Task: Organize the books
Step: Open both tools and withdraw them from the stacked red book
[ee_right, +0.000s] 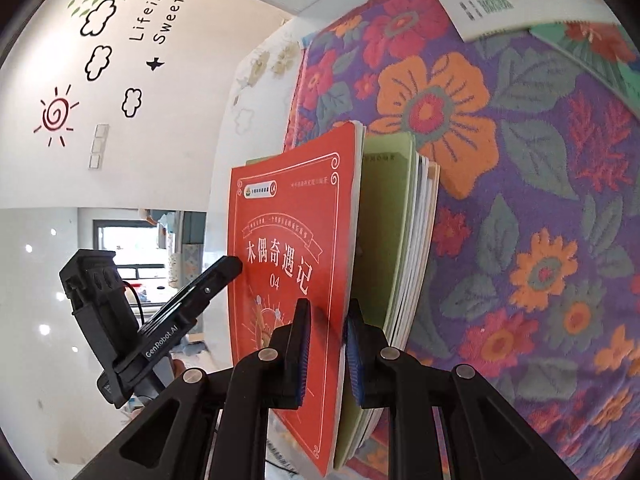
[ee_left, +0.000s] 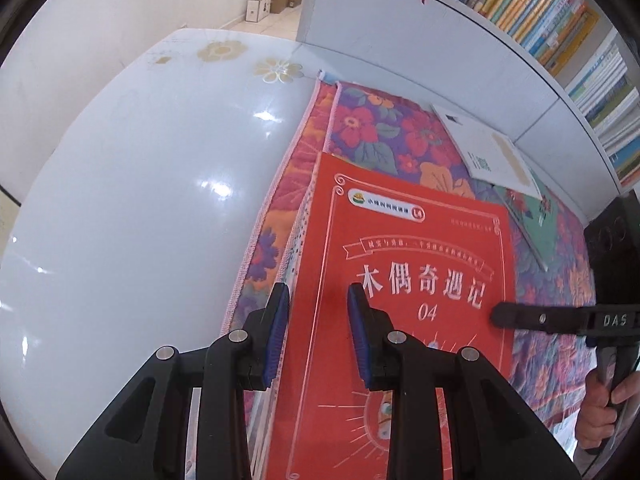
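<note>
While both grippers clamp the same bundle of books over the floral cloth (ee_right: 520,152), the grip itself looks like the weak spot. In the left wrist view the left gripper (ee_left: 318,300) has its blue pads pinched across the left edge of the stack, the red book (ee_left: 408,280) on top. In the right wrist view the right gripper (ee_right: 328,320) nips the red book's cover edge together with at least part of the green book (ee_right: 384,232) behind it; how many of the pages further back sit between the pads I cannot tell.

My worry is that any loose books at the back could fan out or slide free if the stack tilts, and that the 2 hands pulling unevenly could bend or tear the red cover.

Only the right wrist view shows the bundle is several books thick. Only the left wrist view shows the bookshelf (ee_left: 560,36) of upright spines above, the glossy white table (ee_left: 140,200), and 2 more books, a white one (ee_left: 488,152) over a teal book (ee_left: 536,216), lying flat on the cloth beyond the stack
</note>
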`<action>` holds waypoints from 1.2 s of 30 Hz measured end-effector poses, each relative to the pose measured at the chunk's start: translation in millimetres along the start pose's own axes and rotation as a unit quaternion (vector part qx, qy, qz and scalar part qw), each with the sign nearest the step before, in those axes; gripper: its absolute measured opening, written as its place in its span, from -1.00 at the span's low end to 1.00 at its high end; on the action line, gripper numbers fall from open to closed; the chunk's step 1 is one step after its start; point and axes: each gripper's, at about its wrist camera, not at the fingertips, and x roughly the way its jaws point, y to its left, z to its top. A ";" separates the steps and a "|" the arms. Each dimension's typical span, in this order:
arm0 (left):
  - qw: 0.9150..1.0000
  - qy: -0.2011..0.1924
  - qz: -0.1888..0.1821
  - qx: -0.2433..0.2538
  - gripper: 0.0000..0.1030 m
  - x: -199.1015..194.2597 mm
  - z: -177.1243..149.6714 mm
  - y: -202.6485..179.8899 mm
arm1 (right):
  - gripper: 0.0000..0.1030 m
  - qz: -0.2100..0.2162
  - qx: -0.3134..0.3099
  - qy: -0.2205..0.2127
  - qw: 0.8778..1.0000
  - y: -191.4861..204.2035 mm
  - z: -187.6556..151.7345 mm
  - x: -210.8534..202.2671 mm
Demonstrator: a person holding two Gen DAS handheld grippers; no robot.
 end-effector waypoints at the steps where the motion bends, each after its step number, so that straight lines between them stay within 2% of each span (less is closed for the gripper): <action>1: 1.000 0.000 0.000 0.000 -0.45 0.6 -0.4 0.1 | -0.66 -0.007 -0.004 -0.004 1.000 1.4 -1.0 -0.7; 3: 1.000 0.000 -0.001 0.001 -0.44 -0.1 -0.5 0.8 | -0.65 -0.024 -0.016 -0.002 1.000 7.7 -2.4 -0.4; 9: 1.000 -0.001 -0.012 -0.008 -0.45 1.7 1.3 3.7 | -0.44 -0.069 -0.039 0.004 0.997 20.9 -3.3 -1.6; 11: 1.000 -0.004 -0.010 -0.006 -0.45 0.4 0.8 2.4 | -0.29 -0.084 -0.041 0.002 0.996 27.1 -4.4 -2.7; 13: 1.000 -0.007 -0.004 -0.001 -0.44 0.2 1.4 0.7 | 0.02 -0.091 -0.045 -0.003 0.995 31.4 -6.5 -6.7; 15: 1.000 -0.011 0.009 -0.003 -0.44 -0.1 3.0 2.4 | 0.04 -0.103 -0.054 -0.012 0.993 35.4 -7.2 -11.0; 18: 1.000 -0.019 0.003 -0.017 -0.45 -6.6 4.8 7.3 | 0.05 -0.116 -0.054 -0.029 0.991 33.8 -8.4 -23.9; 21: 0.999 -0.035 0.010 -0.012 -0.45 -20.7 8.8 4.1 | 0.05 -0.104 -0.036 -0.023 0.994 21.9 -9.2 -36.5; 24: 0.999 -0.051 0.009 -0.007 -0.44 -36.6 16.1 -8.2 | 0.05 -0.118 -0.020 -0.048 0.992 2.2 -7.3 -63.7; 31: 0.997 -0.074 -0.017 0.016 -0.44 -51.1 32.3 -65.3 | 0.05 -0.112 0.028 -0.117 0.986 -56.1 1.2 -156.5; 36: 0.996 -0.072 -0.045 0.028 -0.38 -34.4 47.7 -124.8 | 0.07 -0.129 0.052 -0.170 0.976 -95.1 1.2 -216.5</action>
